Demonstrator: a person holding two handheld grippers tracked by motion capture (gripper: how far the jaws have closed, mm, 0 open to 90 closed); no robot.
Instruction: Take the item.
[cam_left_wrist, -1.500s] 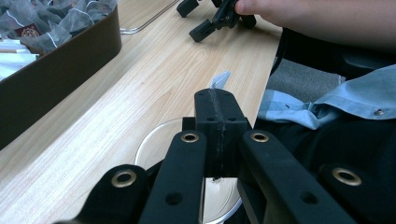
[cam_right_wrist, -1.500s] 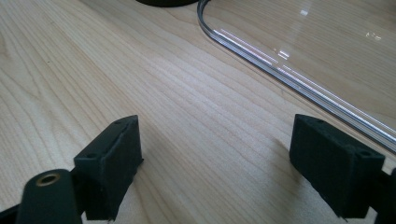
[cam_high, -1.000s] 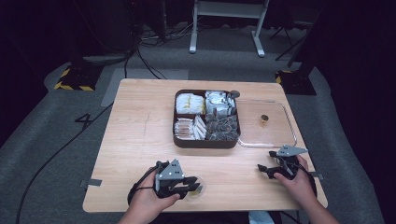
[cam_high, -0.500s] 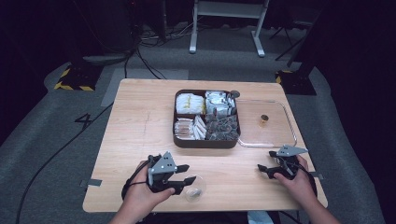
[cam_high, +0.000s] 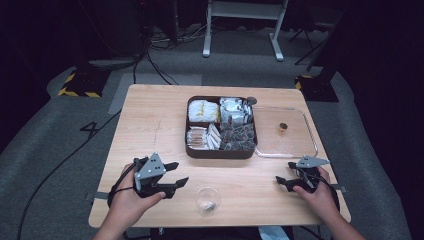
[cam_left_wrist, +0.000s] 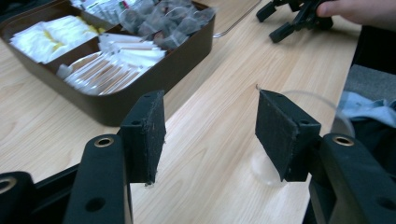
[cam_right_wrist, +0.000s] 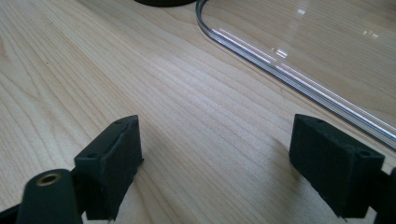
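Nearby, round clear glass cup (cam_high: 207, 200), smooth wooden table (cam_high: 150, 120).

text: "4" | on: grey floor (cam_high: 60, 150), left of table (cam_high: 150, 115)

The place is looking like a lab or recording studio rather than a home. A plain wooden table (cam_high: 165, 125) is standing alone on grey carpet (cam_high: 60, 150), with black cables (cam_high: 150, 55) trailing across the floor. Yellow-and-black hazard tape (cam_high: 75, 92) is marking a stand's base, and a numeral "4" (cam_high: 91, 127) is marking the carpet. Metal frame legs (cam_high: 240, 20) are standing behind, and darkness is surrounding everything.
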